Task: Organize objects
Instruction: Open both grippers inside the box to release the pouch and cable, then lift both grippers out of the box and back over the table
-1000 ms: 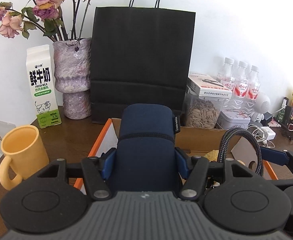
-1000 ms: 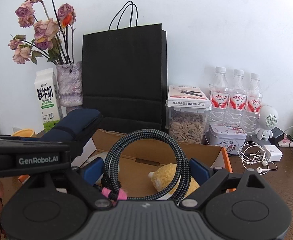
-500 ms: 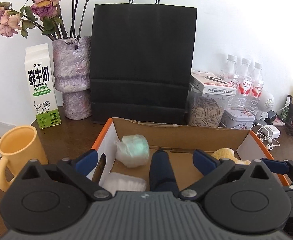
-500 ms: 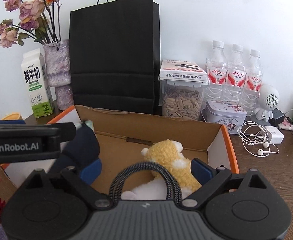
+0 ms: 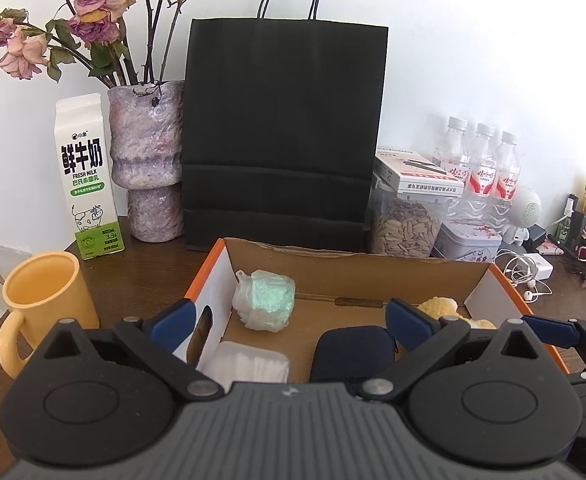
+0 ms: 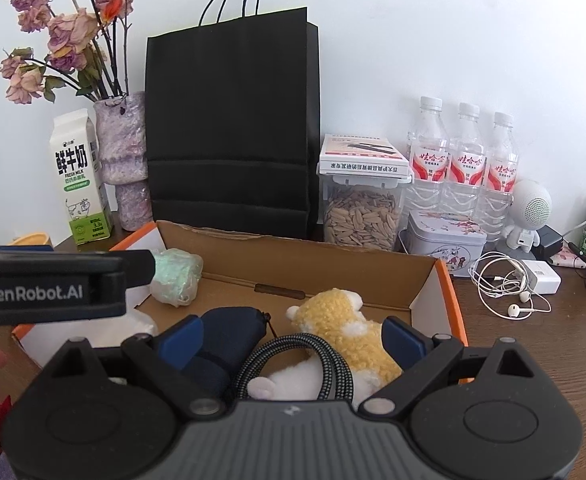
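A dark wooden table [image 5: 145, 276] stands against a white wall [image 5: 473, 40]. Along its back edge, from the biggest thing down: a black paper bag [image 5: 285, 136] standing upright, a mottled purple vase [image 5: 147, 160] of dried roses at its left, a milk carton [image 5: 87, 176] further left, three water bottles [image 6: 463, 160] toward the right, a clear jar of seeds [image 6: 363, 212] with a flat box on its lid, and a small tin [image 6: 445, 240]. A yellow mug [image 5: 43, 300] sits near the table's left edge; white earphones [image 6: 509, 288] lie by the right.

In front of the bag lies an open cardboard box [image 5: 357, 264] with orange outer sides. Inside, a navy zip pouch [image 5: 353, 354] lies flat near the front wall, a yellow-and-white plush toy [image 6: 345, 328] beside it toward the right wall, a wrapped greenish bundle [image 5: 265, 300] at the back left corner, and a white packet [image 5: 249, 364] at the front left.

The left gripper [image 5: 289, 316] stands wide, its jaws having just been opening, the pouch below them untouched. The right gripper [image 6: 293, 336] also stands wide; a braided cable [image 6: 305, 356] loops between its jaws, clear of both pads.
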`<action>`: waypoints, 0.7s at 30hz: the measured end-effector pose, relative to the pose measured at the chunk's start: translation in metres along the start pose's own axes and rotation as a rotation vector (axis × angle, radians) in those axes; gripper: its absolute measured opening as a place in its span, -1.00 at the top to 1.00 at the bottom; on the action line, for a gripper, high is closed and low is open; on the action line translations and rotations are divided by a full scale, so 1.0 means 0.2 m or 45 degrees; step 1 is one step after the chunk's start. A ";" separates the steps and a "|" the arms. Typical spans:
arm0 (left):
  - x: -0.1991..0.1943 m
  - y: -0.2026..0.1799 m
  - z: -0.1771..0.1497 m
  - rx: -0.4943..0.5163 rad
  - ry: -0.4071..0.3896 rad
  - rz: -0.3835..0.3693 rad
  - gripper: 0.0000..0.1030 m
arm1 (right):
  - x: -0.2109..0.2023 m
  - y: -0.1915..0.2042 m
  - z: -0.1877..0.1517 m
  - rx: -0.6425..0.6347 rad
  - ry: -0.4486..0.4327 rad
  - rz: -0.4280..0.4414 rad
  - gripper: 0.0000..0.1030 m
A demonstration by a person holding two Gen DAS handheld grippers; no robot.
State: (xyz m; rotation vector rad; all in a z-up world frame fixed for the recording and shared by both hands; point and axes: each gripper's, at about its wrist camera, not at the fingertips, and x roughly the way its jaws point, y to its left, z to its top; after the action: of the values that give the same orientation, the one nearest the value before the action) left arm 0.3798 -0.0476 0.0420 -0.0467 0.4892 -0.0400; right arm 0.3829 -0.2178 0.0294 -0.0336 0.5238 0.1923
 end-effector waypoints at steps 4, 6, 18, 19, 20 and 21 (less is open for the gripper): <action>-0.08 0.01 -0.02 -0.004 -0.020 -0.004 -1.00 | -0.07 0.00 -0.02 -0.002 -0.032 -0.004 -0.86; -0.12 0.02 -0.03 -0.009 -0.028 -0.006 -1.00 | -0.11 0.00 -0.03 -0.003 -0.046 -0.004 -0.86; -0.36 0.04 -0.16 -0.014 -0.025 -0.009 -1.00 | -0.35 0.04 -0.16 -0.008 -0.058 0.007 -0.87; -0.38 0.03 -0.17 -0.013 -0.024 -0.011 -1.00 | -0.37 0.04 -0.17 -0.009 -0.058 0.009 -0.87; -0.40 0.03 -0.19 -0.012 -0.023 -0.016 -1.00 | -0.39 0.05 -0.18 -0.012 -0.056 0.012 -0.87; -0.43 0.04 -0.20 -0.013 -0.025 -0.024 -1.00 | -0.42 0.06 -0.20 -0.013 -0.056 0.016 -0.87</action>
State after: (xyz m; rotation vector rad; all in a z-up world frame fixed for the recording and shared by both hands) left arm 0.2856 -0.0375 0.0458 -0.0616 0.4692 -0.0557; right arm 0.2901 -0.2235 0.0369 -0.0363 0.4793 0.2074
